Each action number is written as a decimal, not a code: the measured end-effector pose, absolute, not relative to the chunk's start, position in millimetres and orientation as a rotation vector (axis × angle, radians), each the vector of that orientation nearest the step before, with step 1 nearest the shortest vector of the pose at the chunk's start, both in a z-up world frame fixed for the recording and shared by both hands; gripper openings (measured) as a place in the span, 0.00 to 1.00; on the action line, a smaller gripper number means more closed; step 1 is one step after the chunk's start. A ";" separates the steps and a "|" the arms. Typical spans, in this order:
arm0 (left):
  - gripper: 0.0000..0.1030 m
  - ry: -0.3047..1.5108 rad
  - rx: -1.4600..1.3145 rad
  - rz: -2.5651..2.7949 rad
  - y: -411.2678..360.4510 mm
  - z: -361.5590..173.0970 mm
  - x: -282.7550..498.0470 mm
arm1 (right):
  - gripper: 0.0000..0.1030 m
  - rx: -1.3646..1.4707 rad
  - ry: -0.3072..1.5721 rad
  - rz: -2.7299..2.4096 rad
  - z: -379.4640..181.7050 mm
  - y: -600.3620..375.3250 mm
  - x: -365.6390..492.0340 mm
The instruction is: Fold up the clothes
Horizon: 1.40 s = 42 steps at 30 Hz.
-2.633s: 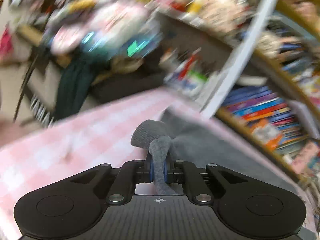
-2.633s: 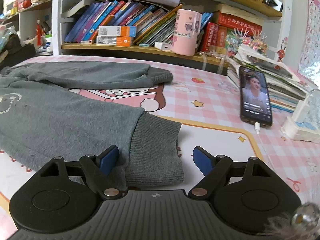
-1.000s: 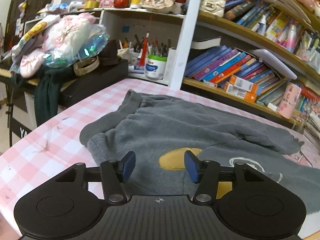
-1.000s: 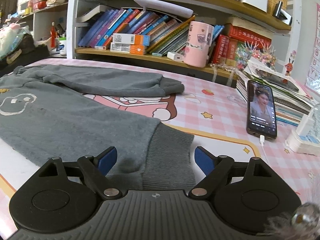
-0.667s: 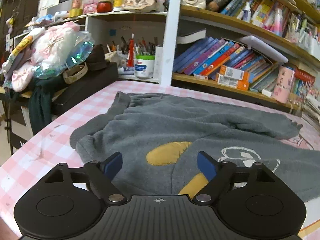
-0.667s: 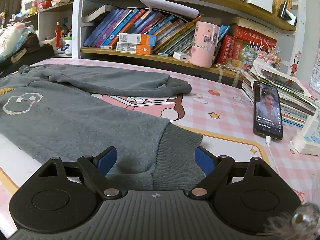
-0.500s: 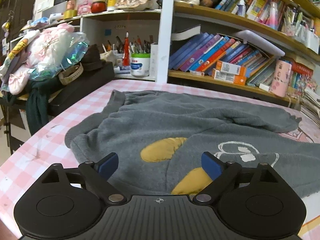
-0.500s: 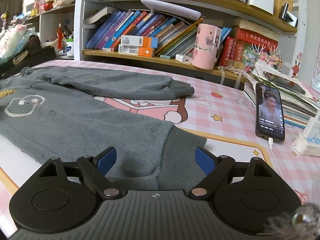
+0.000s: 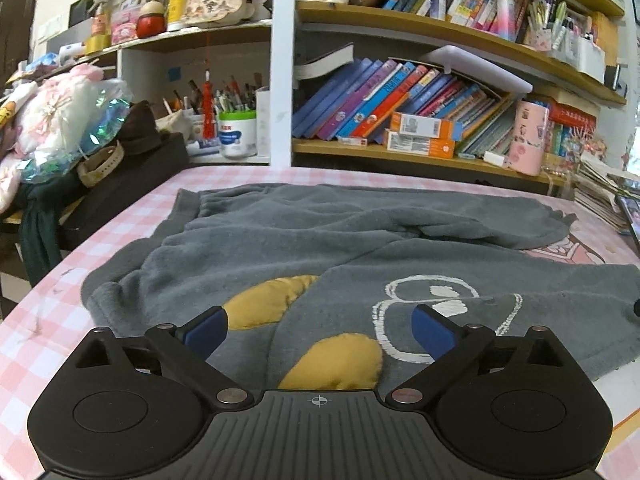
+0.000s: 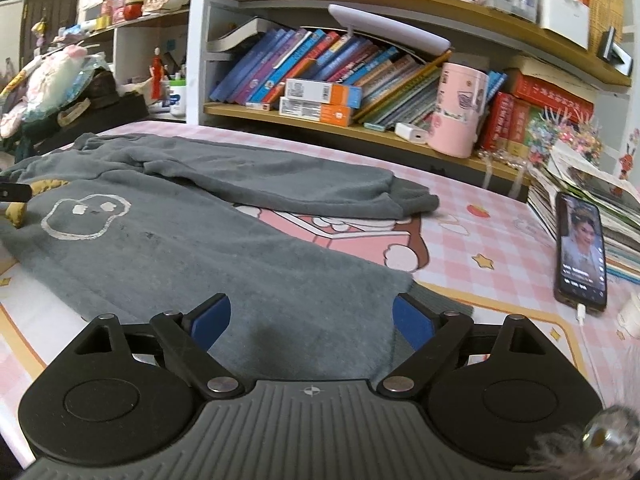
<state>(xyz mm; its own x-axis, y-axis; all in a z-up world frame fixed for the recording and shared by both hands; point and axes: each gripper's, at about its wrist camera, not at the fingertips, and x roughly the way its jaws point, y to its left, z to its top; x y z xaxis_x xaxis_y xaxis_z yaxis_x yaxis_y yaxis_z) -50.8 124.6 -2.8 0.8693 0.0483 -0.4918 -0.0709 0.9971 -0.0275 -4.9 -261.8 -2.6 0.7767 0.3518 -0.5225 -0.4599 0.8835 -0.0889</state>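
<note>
Two grippers hover with fingers spread wide, gripping nothing: the left gripper [image 9: 318, 330] over the yellow patches of the grey trousers [image 9: 360, 248], the right gripper [image 10: 312, 318] over a leg near its ribbed cuff. The trousers lie spread flat on a table [image 10: 496, 240] with a pink checked cover and cartoon print. Behind it stand crowded bookshelves [image 10: 360, 68] with a pink cup [image 10: 460, 108]; a lit phone [image 10: 580, 248] lies at the table's right, beside stacked magazines

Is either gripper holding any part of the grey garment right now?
No. The left gripper and right gripper are both open above the grey trousers, and nothing sits between their fingers.
</note>
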 end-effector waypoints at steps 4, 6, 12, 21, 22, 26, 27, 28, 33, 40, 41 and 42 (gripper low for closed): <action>0.97 0.518 -0.031 0.052 121.0 -4.1 -48.1 | 0.86 -0.227 0.516 0.468 -0.5 -253.7 -0.6; 0.97 0.519 -0.029 0.050 121.1 -4.3 -47.0 | 0.86 -0.236 0.516 0.477 0.1 -249.6 2.4; 0.98 0.519 -0.022 0.051 124.0 -3.3 -42.6 | 0.87 -0.258 0.522 0.493 0.5 -239.3 12.3; 0.98 0.528 -0.022 0.045 128.6 -7.3 -30.8 | 0.87 -0.279 0.532 0.512 0.2 -226.5 26.5; 0.98 0.529 -0.020 0.044 128.7 -7.7 -29.6 | 0.87 -0.280 0.534 0.515 0.0 -225.4 28.1; 0.98 0.527 -0.009 0.038 129.0 -8.3 -25.7 | 0.87 -0.281 0.541 0.532 0.5 -219.5 34.5; 0.98 0.527 -0.007 0.036 129.4 -8.0 -24.7 | 0.87 -0.278 0.544 0.541 1.3 -218.2 36.3; 0.98 0.525 -0.004 0.033 129.8 -7.5 -23.5 | 0.87 -0.275 0.547 0.549 2.1 -216.9 38.0; 0.98 0.524 0.032 0.019 131.1 -4.1 -16.6 | 0.87 -0.280 0.553 0.583 9.4 -212.8 48.7; 0.98 0.535 0.071 -0.005 135.3 3.3 0.3 | 0.87 -0.286 0.555 0.621 19.5 -208.2 65.0; 0.98 0.535 0.070 -0.009 135.8 4.3 2.8 | 0.87 -0.284 0.553 0.624 20.6 -207.8 67.7; 0.98 0.536 0.068 -0.012 135.9 4.8 4.9 | 0.87 -0.281 0.551 0.626 21.5 -207.5 70.7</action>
<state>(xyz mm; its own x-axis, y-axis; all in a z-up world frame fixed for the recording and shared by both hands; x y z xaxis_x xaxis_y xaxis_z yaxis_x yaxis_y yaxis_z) 4.9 135.9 4.8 0.8599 0.0066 -0.5104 0.0287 0.9977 0.0613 70.7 -207.5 21.5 0.6740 0.4758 -0.5651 -0.6211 0.7792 -0.0846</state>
